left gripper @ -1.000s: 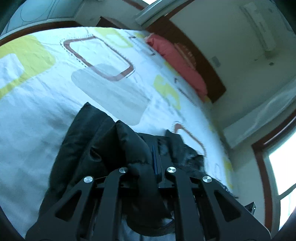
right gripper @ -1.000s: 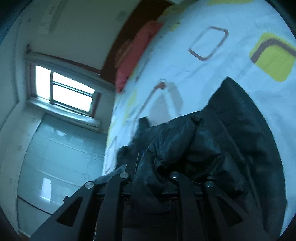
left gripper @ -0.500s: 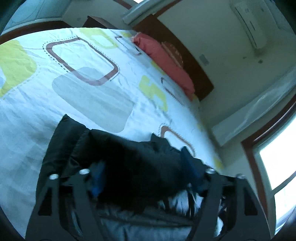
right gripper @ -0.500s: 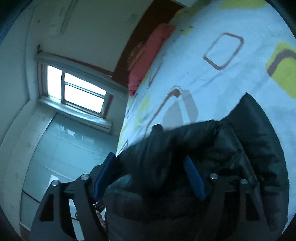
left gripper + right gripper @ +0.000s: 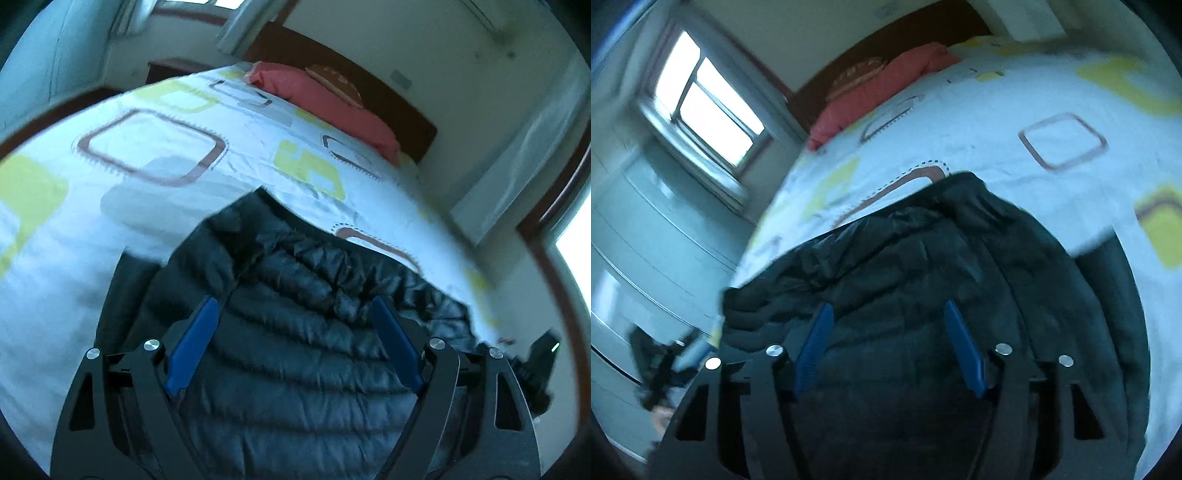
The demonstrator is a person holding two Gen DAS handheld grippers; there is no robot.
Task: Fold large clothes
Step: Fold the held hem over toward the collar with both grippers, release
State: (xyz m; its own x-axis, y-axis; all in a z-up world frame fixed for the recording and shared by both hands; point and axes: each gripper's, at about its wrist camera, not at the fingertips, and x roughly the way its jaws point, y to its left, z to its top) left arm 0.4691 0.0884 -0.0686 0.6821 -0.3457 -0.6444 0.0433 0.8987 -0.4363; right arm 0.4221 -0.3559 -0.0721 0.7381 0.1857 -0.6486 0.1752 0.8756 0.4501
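A black quilted puffer jacket (image 5: pixel 303 266) lies folded on the bed, spread wide across the lower half of both wrist views. My left gripper (image 5: pixel 294 301) hovers just above it. Its blue pads (image 5: pixel 192 343) stand far apart, the jaws are still opening, and nothing is pinched between them. My right gripper (image 5: pixel 887 305) hangs over the same jacket (image 5: pixel 923 258) from the other side. Its jaws are apart and closing a little, and the fabric lies below its pads (image 5: pixel 964 350) without being gripped.
The bed has a white sheet (image 5: pixel 147 184) printed with green and brown squares. A red pillow (image 5: pixel 321 96) lies against the dark headboard (image 5: pixel 399 99). A bright window (image 5: pixel 705 107) and pale cabinet doors (image 5: pixel 646 240) stand beside the bed. A dark device (image 5: pixel 539 365) shows at the jacket's right end.
Both grippers were shut on bunched jacket fabric a second ago and have let go. Their jaws spread, both hands pulled back and rolled, and the jacket now lies flatter.
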